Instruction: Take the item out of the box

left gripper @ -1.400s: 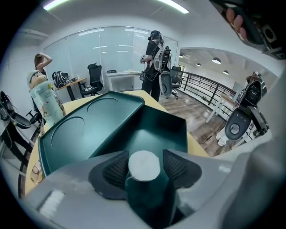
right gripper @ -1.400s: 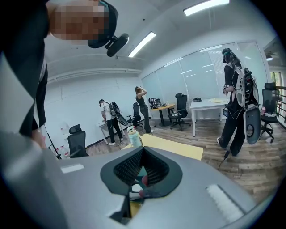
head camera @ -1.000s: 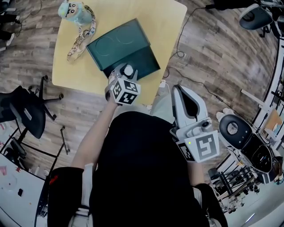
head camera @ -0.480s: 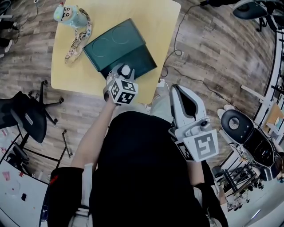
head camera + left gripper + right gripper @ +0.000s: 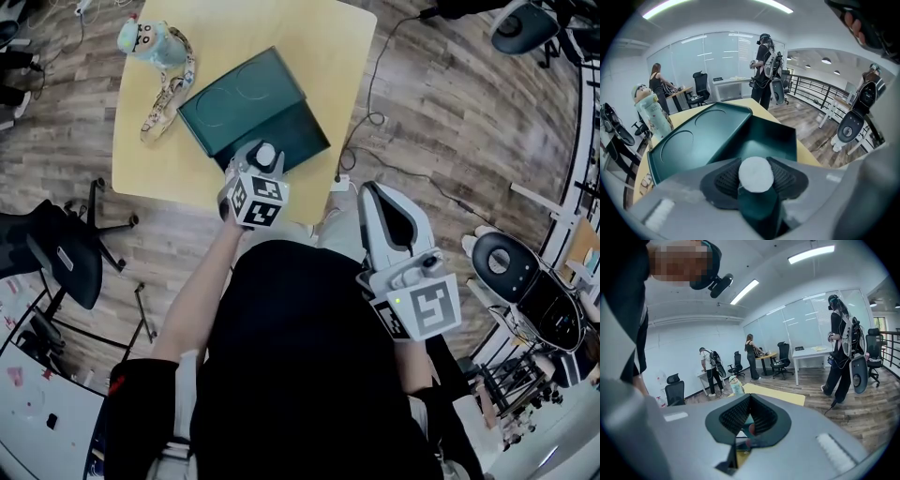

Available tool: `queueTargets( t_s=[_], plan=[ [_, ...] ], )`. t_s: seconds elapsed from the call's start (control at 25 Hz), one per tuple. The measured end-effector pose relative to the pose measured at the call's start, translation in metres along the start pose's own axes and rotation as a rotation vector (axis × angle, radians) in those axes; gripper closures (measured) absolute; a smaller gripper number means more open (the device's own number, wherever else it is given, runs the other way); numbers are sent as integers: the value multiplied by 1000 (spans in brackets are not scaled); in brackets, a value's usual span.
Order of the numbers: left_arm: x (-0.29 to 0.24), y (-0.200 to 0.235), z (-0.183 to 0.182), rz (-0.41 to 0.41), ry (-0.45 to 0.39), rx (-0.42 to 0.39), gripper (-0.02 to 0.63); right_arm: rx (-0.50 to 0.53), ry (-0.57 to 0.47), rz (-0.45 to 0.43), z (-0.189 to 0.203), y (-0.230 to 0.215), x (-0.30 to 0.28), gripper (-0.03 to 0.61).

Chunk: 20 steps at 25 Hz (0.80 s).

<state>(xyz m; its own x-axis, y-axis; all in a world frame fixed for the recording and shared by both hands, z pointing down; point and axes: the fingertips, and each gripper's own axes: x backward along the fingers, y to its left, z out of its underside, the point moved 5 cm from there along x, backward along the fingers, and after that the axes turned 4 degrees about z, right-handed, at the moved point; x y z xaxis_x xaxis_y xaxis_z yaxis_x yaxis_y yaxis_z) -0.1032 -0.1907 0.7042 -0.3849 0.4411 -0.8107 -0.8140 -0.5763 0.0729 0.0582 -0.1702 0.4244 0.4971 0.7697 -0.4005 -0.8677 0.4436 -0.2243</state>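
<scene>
A dark green box (image 5: 292,131) lies open on the yellow table (image 5: 328,56), its lid (image 5: 239,98) folded back to the far left. In the left gripper view the lid (image 5: 693,140) and the hollow box (image 5: 776,136) lie just beyond the jaws. My left gripper (image 5: 263,156) hangs over the box's near edge. Its jaws have just been closing, and they grip a dark green round item with a white cap (image 5: 756,174) between the pads. My right gripper (image 5: 375,192) is held off the table's near right corner, shut and holding nothing; in its own view the pads (image 5: 736,416) meet at the tips.
A teal toy figure (image 5: 148,39) with a patterned strap (image 5: 167,94) stands at the table's far left. A black office chair (image 5: 56,253) is on the floor to the left, a cable (image 5: 375,117) runs right of the table, and round black-and-white devices (image 5: 511,272) stand at the right.
The head view has shifted a little. Both grippers keep their places, and the left one still has the white-capped item between its jaws.
</scene>
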Motion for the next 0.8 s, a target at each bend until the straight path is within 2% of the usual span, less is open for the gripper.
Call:
queueTargets(
  t_s=[0.8],
  plan=[
    [73, -6, -53, -65, -226, 75, 437, 18, -58, -59, -4, 11, 18, 575]
  ],
)
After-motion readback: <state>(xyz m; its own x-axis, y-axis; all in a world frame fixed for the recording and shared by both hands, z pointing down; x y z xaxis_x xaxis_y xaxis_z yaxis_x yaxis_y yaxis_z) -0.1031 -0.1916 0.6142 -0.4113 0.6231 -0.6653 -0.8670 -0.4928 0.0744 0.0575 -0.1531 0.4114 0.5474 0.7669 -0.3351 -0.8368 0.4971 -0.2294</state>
